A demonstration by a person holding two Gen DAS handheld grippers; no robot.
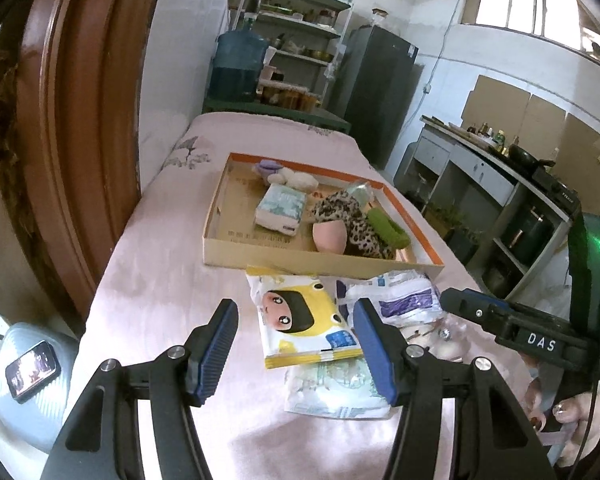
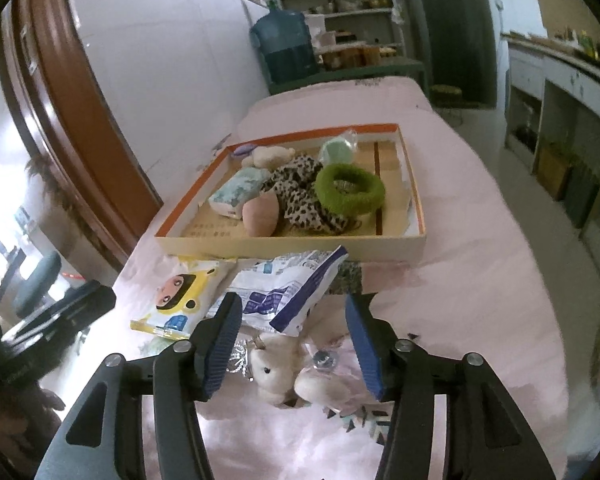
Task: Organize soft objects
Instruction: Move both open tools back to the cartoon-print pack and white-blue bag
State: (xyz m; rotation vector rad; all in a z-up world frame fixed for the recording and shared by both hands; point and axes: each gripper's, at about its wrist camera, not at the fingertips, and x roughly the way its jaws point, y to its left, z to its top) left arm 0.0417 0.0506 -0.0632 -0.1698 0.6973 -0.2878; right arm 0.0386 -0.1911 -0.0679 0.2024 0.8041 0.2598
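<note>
Both grippers gape wide, holding nothing: the left gripper (image 1: 296, 350) over a cartoon-print tissue pack (image 1: 300, 316), the right gripper (image 2: 294, 346) above a white plush toy (image 2: 274, 372). Beyond, the cardboard tray (image 2: 292, 246) holds a green scrunchie (image 2: 350, 188), leopard-print cloth (image 2: 300, 196), pink sponge (image 2: 261, 214) and tissue pack (image 2: 238, 192).

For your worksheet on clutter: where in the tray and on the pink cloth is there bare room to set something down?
The tray is bare along its near-left floor, before the tissue pack, and at its right end beyond the green scrunchie. The pink cloth lies open right of the tray. Crowded: the packets and plush toy before the tray.
</note>
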